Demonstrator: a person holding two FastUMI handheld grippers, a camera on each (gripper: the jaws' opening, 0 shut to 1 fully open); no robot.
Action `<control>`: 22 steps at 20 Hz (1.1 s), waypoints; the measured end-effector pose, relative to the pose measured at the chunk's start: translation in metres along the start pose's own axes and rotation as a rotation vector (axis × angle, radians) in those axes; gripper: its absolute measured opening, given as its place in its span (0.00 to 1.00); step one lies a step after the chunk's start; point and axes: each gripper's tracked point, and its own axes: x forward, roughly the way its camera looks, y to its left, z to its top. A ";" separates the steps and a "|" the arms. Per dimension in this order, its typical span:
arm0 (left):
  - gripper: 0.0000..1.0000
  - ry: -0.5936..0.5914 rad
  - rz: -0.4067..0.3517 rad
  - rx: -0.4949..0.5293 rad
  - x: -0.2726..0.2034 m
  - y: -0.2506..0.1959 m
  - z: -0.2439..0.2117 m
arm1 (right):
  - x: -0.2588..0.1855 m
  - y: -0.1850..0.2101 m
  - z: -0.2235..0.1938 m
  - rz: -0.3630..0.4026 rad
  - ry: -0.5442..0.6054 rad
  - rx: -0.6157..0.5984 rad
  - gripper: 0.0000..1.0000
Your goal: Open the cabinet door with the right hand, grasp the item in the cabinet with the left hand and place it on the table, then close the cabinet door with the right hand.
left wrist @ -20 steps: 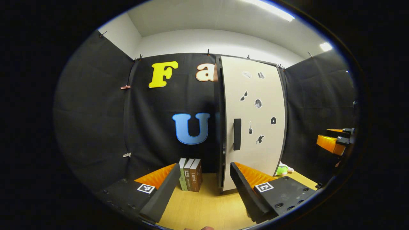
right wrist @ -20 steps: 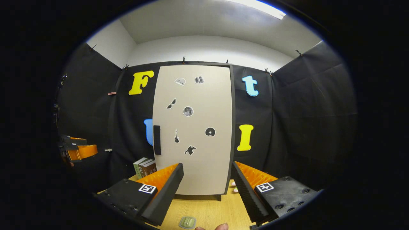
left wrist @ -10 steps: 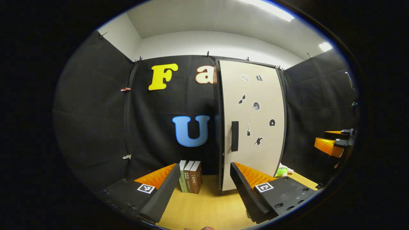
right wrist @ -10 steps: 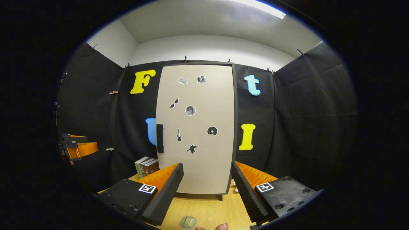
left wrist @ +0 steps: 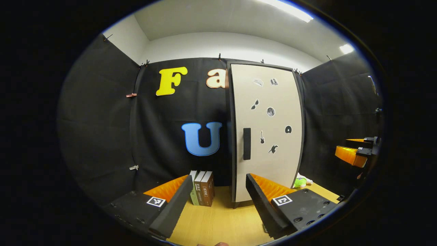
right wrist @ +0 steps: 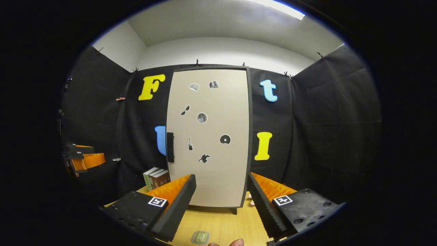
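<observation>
1. Facing the cabinet door [right wrist: 208,136] in the right gripper view, we hold the right claw [right wrist: 221,201] with its fingers spread wide, pinching nothing, above the wooden tabletop [right wrist: 222,225].
2. We see the door shut, its dark handle [right wrist: 170,147] on its left edge and small stickers scattered over its pale face.
3. We cannot see the item inside the cabinet, since the shut door hides it.
4. We hold the left claw [left wrist: 216,200] spread as well, empty, over the tabletop and pointed at the door's handle side.
5. We see three books [left wrist: 202,188] standing upright on the tabletop just left of the cabinet, near the booth wall.
6. We notice a small green pad [right wrist: 200,237] lying on the tabletop between the right claw's fingers, at the bottom of the right gripper view.
7. We glimpse a green toy [left wrist: 300,182] on the tabletop just right of the cabinet in the left gripper view.
8. We keep both claws well apart from the door, touching neither it nor the handle.
</observation>
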 end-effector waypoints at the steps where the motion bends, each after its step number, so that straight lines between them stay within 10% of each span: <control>1: 0.98 0.002 -0.002 -0.001 0.001 -0.001 -0.001 | 0.000 0.000 0.000 -0.001 0.000 0.000 0.97; 22: 0.98 0.011 0.001 0.001 0.002 -0.004 -0.003 | 0.001 -0.002 0.000 -0.011 0.000 -0.002 0.97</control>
